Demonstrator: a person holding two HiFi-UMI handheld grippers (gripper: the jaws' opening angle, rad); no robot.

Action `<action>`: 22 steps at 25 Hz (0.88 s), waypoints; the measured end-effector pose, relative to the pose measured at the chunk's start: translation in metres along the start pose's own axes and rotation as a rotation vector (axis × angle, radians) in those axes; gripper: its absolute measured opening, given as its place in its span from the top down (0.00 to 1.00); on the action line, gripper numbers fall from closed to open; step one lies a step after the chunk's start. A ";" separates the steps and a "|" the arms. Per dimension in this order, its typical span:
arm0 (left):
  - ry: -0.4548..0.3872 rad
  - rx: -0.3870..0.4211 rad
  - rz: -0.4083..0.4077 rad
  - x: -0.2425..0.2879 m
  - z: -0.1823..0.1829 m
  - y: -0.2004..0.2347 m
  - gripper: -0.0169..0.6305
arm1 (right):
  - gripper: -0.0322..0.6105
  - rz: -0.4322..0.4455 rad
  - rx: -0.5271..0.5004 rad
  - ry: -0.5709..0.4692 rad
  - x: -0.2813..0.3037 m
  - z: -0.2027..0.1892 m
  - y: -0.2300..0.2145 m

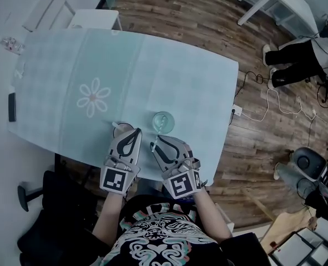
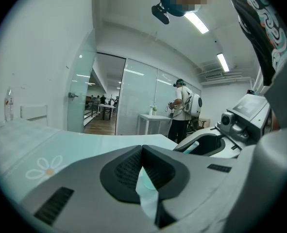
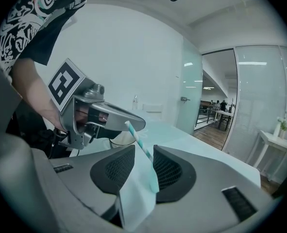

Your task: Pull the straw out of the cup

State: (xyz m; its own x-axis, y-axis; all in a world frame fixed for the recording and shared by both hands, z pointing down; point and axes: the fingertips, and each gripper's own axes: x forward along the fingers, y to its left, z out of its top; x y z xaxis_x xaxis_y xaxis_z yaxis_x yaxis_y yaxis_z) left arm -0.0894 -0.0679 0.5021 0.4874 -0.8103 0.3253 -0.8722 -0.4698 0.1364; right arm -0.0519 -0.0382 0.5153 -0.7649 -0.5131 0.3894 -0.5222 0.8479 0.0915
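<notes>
Table (image 1: 197, 87): covered in a pale cloth, with a flower print (image 1: 93, 97) on its left half.
Cup (image 1: 164, 121): clear glass, upright on the cloth near the person's edge of the table and just past the right tongs' tips.
Straw (image 3: 139, 143): striped teal and white, slanting up between the right jaws. Its cut end pokes out beyond the tips toward the other tongs, and its lower part drops into the gap. From overhead it is too thin to trace, so I cannot tell whether its foot sits in the cup.
Right gripper (image 3: 144, 148): the jaws are narrow but not closed. The straw leans on the right-hand pad, and a slit of cloth shows on its other side.
Left gripper (image 2: 142, 148): the tips are pressed together with nothing between them, and only cloth shows through the gap lower down. It is just beside the right gripper, left of the cup and apart from it.
In the way: the left gripper's nose lies close to the straw's free end. In the right gripper view it fills the space left of the straw.
Dark flat thing (image 1: 11, 107): on the table's left edge, well apart from the cup.
Bottle (image 2: 8, 105): upright, off toward the far left of the table.
Chair (image 1: 58, 10): white, beyond the table's far left corner.
Side table (image 2: 153, 123): white, standing by the glass wall across the room.
Bystander (image 2: 182, 109): standing next to that side table, wearing a backpack.
Floor: wood planks, with cables (image 1: 274, 101) trailing to the right of the table.
</notes>
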 end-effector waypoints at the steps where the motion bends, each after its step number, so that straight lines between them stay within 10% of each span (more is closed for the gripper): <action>1: -0.002 0.000 0.000 0.001 0.000 0.000 0.98 | 0.81 -0.003 -0.005 -0.002 0.001 0.000 0.000; 22: -0.013 -0.018 0.002 0.001 -0.001 0.001 0.98 | 0.88 -0.092 -0.130 -0.074 0.001 0.014 -0.009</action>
State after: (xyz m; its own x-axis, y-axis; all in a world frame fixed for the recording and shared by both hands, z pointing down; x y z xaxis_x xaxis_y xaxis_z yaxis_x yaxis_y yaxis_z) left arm -0.0896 -0.0689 0.5036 0.4864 -0.8155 0.3138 -0.8735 -0.4621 0.1531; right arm -0.0535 -0.0486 0.5021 -0.7446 -0.5933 0.3058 -0.5415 0.8048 0.2430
